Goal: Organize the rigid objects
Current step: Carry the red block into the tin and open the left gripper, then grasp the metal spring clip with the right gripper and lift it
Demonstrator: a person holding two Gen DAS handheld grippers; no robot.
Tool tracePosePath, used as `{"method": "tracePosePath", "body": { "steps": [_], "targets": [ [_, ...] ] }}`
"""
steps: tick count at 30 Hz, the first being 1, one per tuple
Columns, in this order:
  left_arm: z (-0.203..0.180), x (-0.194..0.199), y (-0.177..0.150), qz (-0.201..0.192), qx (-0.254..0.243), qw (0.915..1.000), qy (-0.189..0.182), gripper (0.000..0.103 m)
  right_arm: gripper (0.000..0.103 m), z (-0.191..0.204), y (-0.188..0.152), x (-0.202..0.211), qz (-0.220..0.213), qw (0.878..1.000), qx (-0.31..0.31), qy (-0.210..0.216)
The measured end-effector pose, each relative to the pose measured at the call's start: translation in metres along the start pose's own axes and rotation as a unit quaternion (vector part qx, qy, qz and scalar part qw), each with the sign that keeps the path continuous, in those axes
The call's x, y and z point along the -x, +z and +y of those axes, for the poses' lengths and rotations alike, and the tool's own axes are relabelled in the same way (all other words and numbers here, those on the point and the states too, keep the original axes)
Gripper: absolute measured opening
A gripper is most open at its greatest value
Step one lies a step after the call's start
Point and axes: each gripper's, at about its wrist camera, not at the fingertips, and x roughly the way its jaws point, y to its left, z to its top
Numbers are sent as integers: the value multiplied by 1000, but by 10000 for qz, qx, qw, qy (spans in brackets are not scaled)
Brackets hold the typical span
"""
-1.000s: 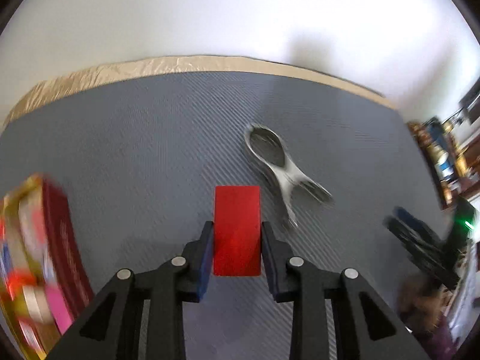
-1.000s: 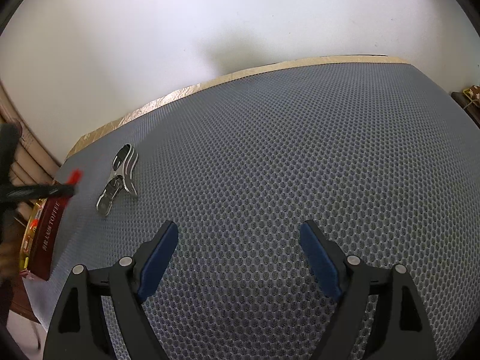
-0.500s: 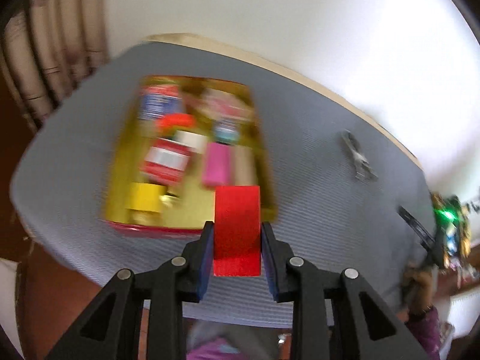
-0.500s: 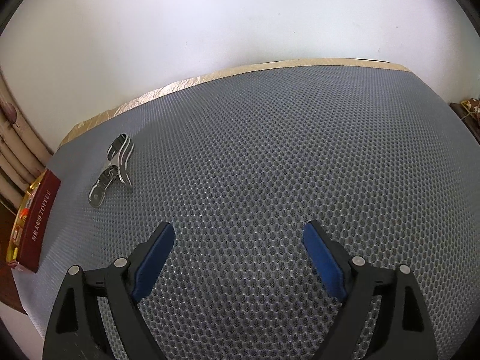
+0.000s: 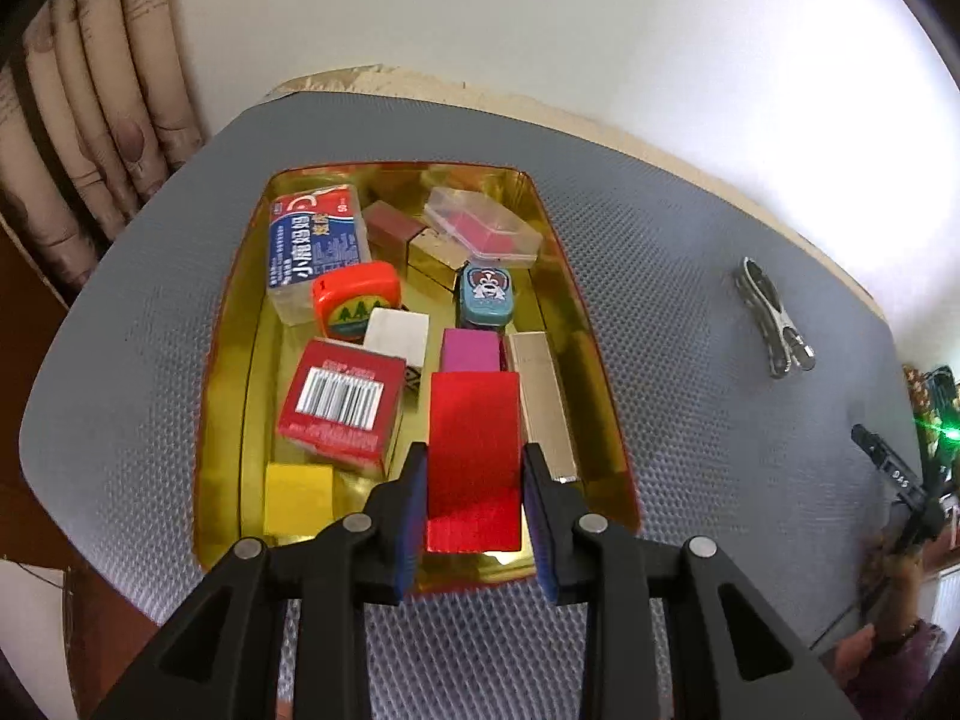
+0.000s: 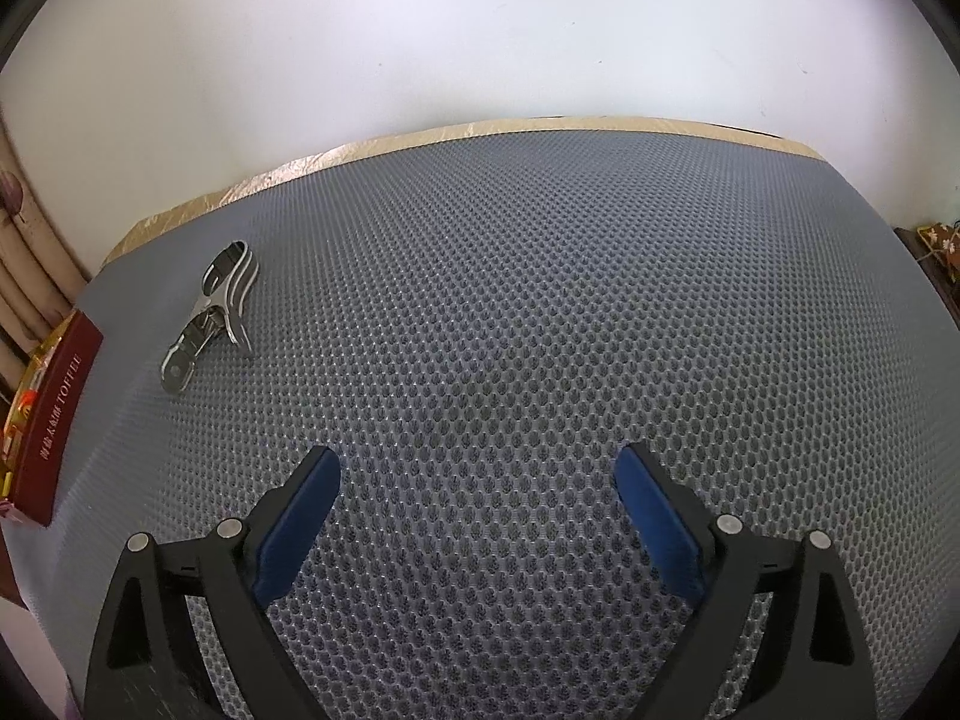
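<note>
- Left gripper clenches a red block, held above the gold tin's near end.
- Right gripper, jaws just widening, hangs released over grey mat; a metal clip, seemingly a spring clamp, lies far left.

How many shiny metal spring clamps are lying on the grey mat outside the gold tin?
1: the shiny metal spring clamp lies alone on the grey mat, right of the gold tin.

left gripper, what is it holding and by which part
The left gripper holds a red block, its jaws clamped on the two long sides at the near end. The right gripper holds nothing.
</note>
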Motion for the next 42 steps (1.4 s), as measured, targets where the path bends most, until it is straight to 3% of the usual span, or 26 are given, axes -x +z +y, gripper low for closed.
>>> {"method": "tracePosePath", "body": {
  "steps": [8,14,18,22,26,31,36,38,39,42],
  "targets": [
    [0,-17,0,43,-106,9999,124,31,96,10,3,-9,51,9999,91,-67],
    [7,-1,-7,-45,116,9992,382,36,99,14,5,-14,73,9999,132,-48],
    [15,50,-33,-756,488,9949,461,40,99,14,7,-8,42,9997,-22,252],
    [26,87,-67,-1431,603,9837,913,43,99,54,24,1,11,9971,464,595],
    [42,97,-85,-1733,916,9730,1221,45,99,116,53,-13,291,9892,1284,647],
    [53,87,-82,-1577,970,9758,1162,45,98,167,90,-49,610,9811,1753,540],
    [49,82,-80,-1454,806,9799,1102,45,95,187,107,-86,865,9811,1694,369],
    [45,80,-80,-1516,722,9790,1155,45,92,187,113,-103,1052,9816,1585,171],
    [44,80,-80,-1542,687,9786,1177,45,84,187,114,-112,1171,9815,1507,159],
    [40,78,-79,-1526,611,9793,1185,45,35,190,111,-128,1463,9786,1440,129]
  ]
}}
